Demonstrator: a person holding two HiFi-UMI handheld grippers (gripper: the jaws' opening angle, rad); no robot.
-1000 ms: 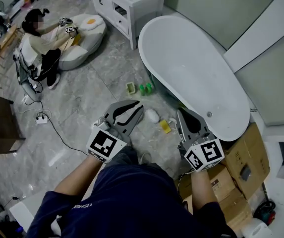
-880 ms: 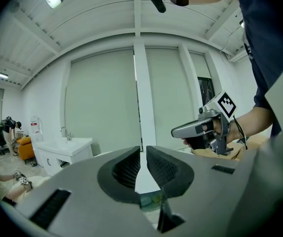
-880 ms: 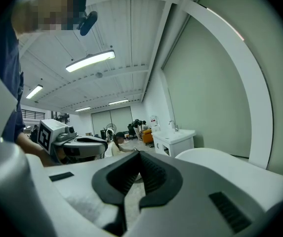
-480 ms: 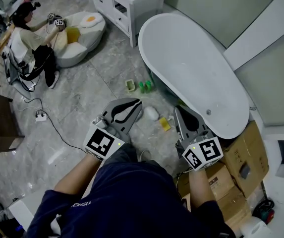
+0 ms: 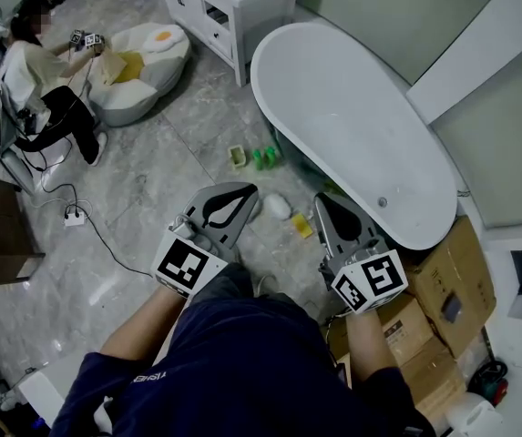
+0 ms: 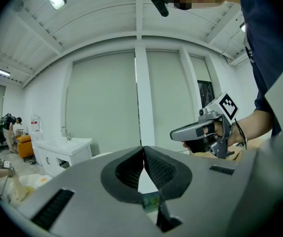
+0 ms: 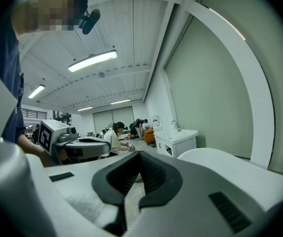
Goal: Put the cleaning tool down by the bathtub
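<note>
**Tool looks dropped, both claws empty**

Can't tell for sure which item is the tool. Candidates are the white lump [image 5: 279, 207] and the yellow pad [image 5: 302, 228]. Both lie on the floor [image 5: 151, 189] just beside the tub [image 5: 352, 126], at its near side, and neither touches a claw. Green bottles [image 5: 266, 159] stand a bit further along the same side.

Left claw [image 5: 248, 192]: jaws have just been closing and are now clenched, pads meeting with nothing between them. The white lump sits just ahead of its tip. Right claw [image 5: 325, 202]: also clenched on nothing, hanging over the floor near the yellow pad and the tub rim. Both are held roughly level.

My read is that the put-down is done, since nothing is carried and the candidates rest by the tub. Only backing away is left, if anything.
</note>
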